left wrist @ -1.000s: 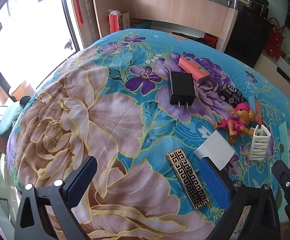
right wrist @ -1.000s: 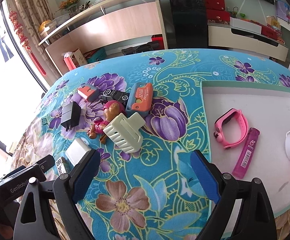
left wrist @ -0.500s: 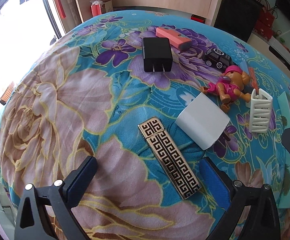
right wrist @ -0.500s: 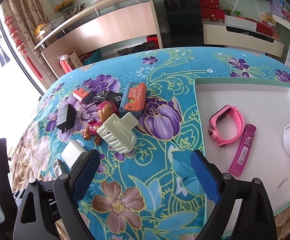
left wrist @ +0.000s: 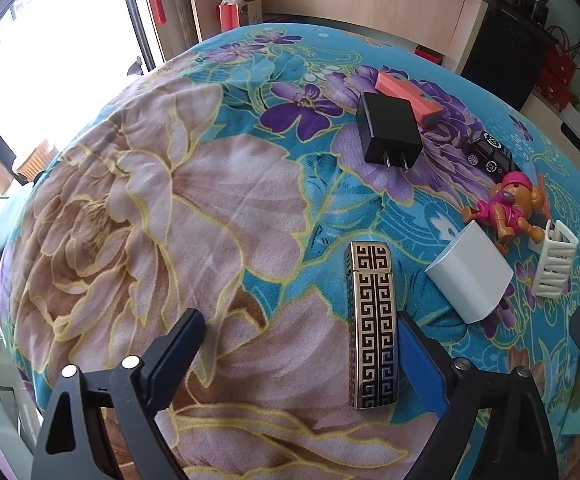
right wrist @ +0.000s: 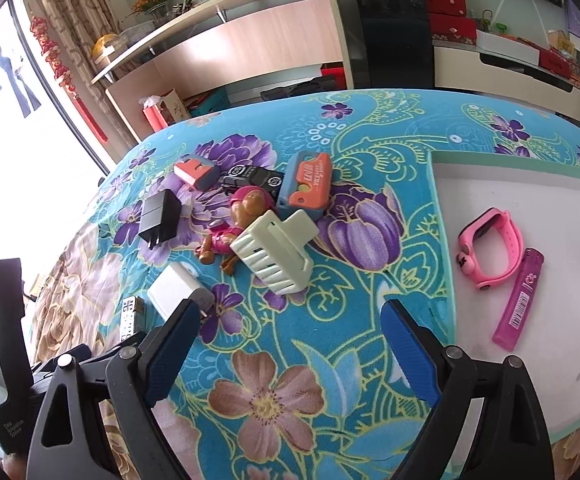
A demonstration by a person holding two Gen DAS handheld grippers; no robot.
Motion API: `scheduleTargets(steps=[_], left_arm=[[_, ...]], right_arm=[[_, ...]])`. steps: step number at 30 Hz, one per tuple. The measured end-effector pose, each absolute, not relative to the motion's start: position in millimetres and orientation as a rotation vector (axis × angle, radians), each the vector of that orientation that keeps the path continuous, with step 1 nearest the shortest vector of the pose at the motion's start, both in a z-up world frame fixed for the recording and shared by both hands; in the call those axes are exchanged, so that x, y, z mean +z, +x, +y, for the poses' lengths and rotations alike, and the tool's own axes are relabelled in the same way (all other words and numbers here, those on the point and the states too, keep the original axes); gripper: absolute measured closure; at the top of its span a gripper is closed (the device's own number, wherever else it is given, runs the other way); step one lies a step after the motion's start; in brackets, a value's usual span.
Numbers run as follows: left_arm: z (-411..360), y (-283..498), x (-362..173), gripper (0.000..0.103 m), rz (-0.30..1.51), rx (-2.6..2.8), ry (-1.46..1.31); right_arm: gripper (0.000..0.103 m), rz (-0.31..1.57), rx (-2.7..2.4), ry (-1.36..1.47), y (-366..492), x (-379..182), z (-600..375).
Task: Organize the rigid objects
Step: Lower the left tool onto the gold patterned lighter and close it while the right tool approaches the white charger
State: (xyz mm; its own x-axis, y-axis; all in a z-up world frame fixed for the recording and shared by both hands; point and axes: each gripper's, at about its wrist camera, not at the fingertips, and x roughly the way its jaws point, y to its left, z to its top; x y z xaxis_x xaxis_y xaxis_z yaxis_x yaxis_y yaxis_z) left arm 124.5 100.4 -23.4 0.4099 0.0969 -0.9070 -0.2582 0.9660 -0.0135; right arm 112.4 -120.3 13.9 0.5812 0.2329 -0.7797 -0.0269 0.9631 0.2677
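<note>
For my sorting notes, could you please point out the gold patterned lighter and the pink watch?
gold patterned lighter (left wrist: 373, 332), left wrist view, middle of its patterned face.
pink watch (right wrist: 508, 240), right wrist view, upper strap.

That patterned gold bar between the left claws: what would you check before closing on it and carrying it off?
1. Patterned lighter between the fingers of the left gripper: ok, jaws just been closing.
2. Both pads touching it: not ok; right pad is beside it, the other is far off.
3. Lighter lying flat on the blanket: ok.
4. White block clear of the grip: ok, apart.
5. Tray has free space: ok.
6. Right gripper out of the way: ok, open over bare blanket.
</note>
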Motion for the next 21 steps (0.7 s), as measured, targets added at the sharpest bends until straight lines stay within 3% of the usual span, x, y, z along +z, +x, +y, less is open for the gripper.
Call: scheduleTargets(steps=[4,6,12,21], left_arm=[[99.9,123.5,-20.0,0.025,1.113,0.196,-0.162],[99.6,123.2,-17.4,0.037,1.105,0.179,-0.163],[103.8,126.7,-15.8,0.054,1.078,0.152,-0.19],[121.4,126.8,-15.4,0.072,1.054,0.141,-0.253]], right_arm=[[0.011,0.945,0.206,0.224,113.3,11.7,-106.8],[0.011,0.947,0.209,0.208,113.9,10.3,-101.8],[0.011,0.952,0.229,0.202,117.6,6.3,-94.9],[0.011,0.958,0.268,0.182,119.6,1.8,-79.2]])
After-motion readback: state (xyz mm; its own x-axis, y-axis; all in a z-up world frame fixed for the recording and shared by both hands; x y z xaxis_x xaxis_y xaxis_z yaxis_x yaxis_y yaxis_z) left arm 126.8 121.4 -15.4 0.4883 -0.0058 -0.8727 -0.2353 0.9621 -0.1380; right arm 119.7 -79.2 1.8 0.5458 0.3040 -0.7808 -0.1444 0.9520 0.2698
